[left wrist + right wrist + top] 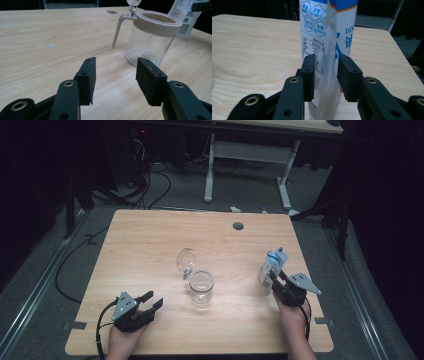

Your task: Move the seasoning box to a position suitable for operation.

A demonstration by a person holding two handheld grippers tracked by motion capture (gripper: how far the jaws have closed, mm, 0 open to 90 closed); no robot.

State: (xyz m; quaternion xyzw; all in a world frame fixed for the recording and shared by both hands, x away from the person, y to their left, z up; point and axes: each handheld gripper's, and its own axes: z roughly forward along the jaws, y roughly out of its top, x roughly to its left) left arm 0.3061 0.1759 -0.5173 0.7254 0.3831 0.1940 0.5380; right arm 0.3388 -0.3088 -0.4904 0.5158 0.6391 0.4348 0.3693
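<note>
The right tongs point(325, 75) stand at the right side of the wooden counter point(150, 250), their jaws on either side of an upright white-and-blue pouch point(327, 37). In the right gripper view the pouch fills the gap between the jaws; the left pad meets its printed face, while at the right pad contact cannot be told for certain. The pouch stands near the counter's right edge, well apart from the jar point(201, 286).

The left tongs point(150, 301) rest low at the counter's near left, jaws parted and with only bare wood between them. They point toward the jar.

The jar is clear, with a beige collar, and stands upright near the counter's centre. Its hinged clear lid point(186, 260) is swung open and stands up behind it. A grey round cap point(238, 226) sits in the counter near the far edge.
</note>
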